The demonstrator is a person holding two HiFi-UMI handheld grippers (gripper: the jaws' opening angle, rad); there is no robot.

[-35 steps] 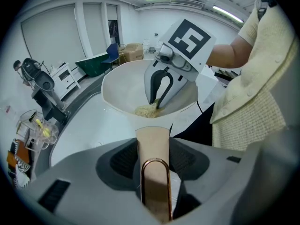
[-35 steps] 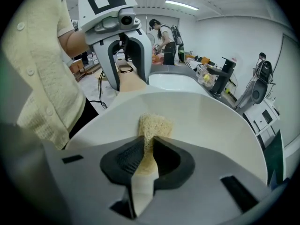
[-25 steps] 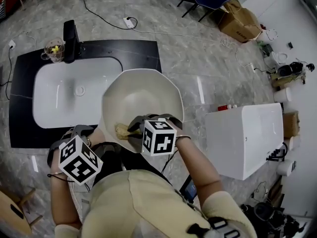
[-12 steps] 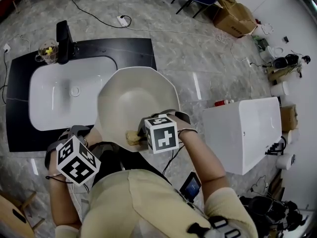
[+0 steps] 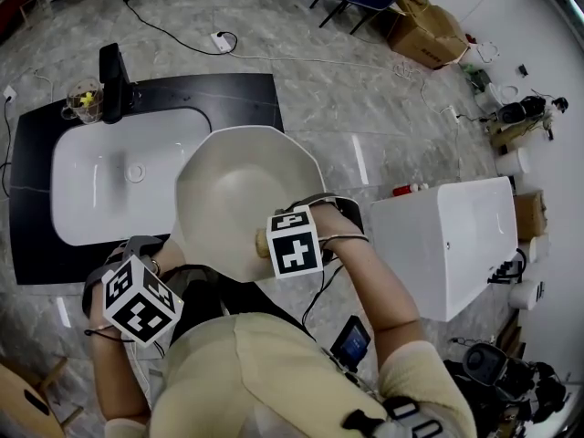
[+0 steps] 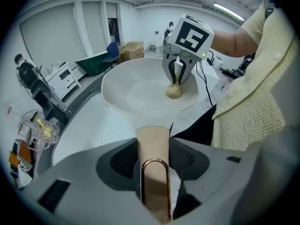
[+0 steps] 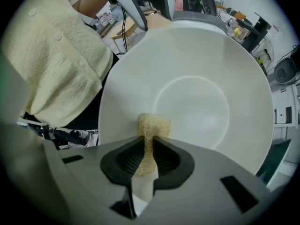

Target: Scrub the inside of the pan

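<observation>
A cream, many-sided pan (image 5: 239, 185) is held tilted over the floor beside the sink. My left gripper (image 6: 154, 150) is shut on the pan's handle (image 6: 154, 170), a tan strip with a copper loop; in the head view only its marker cube (image 5: 139, 300) shows well. My right gripper (image 5: 272, 241) is shut on a yellow sponge (image 7: 153, 124), which presses on the pan's near inner wall (image 7: 197, 97). In the left gripper view the sponge (image 6: 174, 91) rests low inside the pan (image 6: 136, 95) under the right gripper (image 6: 178, 75).
A white sink basin (image 5: 105, 185) sits in a black counter (image 5: 32, 245), with a dark faucet (image 5: 111, 71) and a glass cup (image 5: 79, 99) behind it. A white cabinet (image 5: 447, 245) stands to the right. Cables and a cardboard box (image 5: 429, 30) lie on the floor.
My right gripper has slid the sponge rightwards along the pan's near inner wall. The pan has shifted slightly left and up in view; the left gripper keeps its hold on the handle.
</observation>
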